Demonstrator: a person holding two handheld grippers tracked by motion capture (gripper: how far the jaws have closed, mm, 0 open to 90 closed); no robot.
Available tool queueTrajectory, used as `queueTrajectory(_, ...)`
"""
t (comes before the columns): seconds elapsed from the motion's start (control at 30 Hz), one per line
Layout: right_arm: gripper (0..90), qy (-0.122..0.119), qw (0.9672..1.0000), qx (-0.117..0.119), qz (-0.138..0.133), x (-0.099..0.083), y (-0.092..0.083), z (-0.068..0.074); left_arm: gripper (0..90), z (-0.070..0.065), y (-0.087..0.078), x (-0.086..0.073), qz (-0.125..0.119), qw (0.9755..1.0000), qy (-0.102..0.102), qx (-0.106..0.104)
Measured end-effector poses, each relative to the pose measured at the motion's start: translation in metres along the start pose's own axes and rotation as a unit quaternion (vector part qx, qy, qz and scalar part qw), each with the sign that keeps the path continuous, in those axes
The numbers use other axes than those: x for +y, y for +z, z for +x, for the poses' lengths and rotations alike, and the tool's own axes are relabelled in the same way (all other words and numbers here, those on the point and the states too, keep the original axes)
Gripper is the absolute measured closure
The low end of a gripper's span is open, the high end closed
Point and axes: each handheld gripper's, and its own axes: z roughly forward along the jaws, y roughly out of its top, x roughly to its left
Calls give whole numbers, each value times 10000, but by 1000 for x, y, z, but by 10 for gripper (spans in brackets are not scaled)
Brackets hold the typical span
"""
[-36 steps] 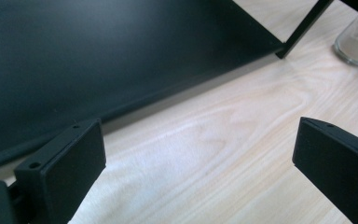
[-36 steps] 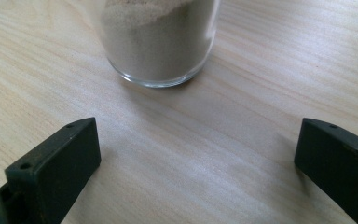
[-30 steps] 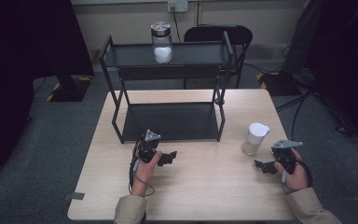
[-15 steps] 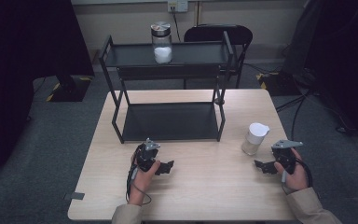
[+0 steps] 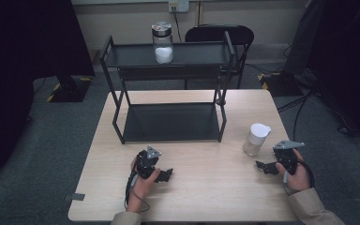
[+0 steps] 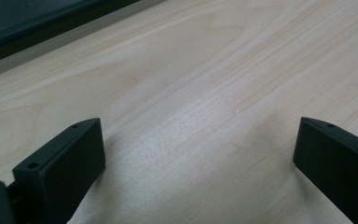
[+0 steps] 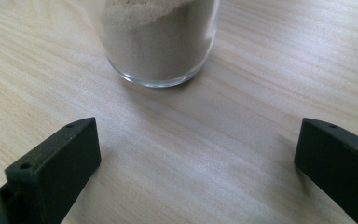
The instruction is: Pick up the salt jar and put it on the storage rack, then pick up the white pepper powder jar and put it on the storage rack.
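The right gripper [image 5: 264,167] is sitting at the lower right of the high view, held in a hand [image 5: 296,176] just above the table [image 5: 215,197]. Its jaws are standing wide apart and are holding nothing. A glass jar [image 5: 256,138] with a white lid is standing just up and to the left of it, near but not touching. In the right gripper view the jar [image 7: 158,42] is showing at the top middle, full of pale sandy powder, and the two black jaws are rising from the bottom corners with bare wood between them. The left gripper [image 5: 166,174] is lying low in the middle of the high view, held by the other hand [image 5: 143,180], well apart from the jar. Its jaws are also spread wide and are gripping nothing. In the left gripper view the wood is lying between the jaws, and a dark edge of the rack [image 6: 37,23] is showing at the upper left. The black rack [image 5: 168,122] is standing at the back of the table. A second jar [image 5: 162,43] with white powder is standing on its top shelf.
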Motion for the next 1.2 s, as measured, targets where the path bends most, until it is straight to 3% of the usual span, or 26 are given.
queueTrajectory(0.1, 0, -6, 10000, 3, -2, 0, 0, 0, 0, -3, 1, -3, -35, 9997, 232, 78)
queueTrajectory(0.63, 0, -54, 10000, 55, 3, 2, 2, -3, 0, -3, 1, -6, -84, 9996, 242, 73)
queueTrajectory(0.97, 11, -87, 9997, 95, 190, 14, 4, -5, 0, -3, 2, -6, -85, 9996, 240, 75)
queueTrajectory(1.2, 17, -21, 9999, 112, 69, 16, 1, -5, 0, -3, 2, -6, -85, 9996, 241, 75)
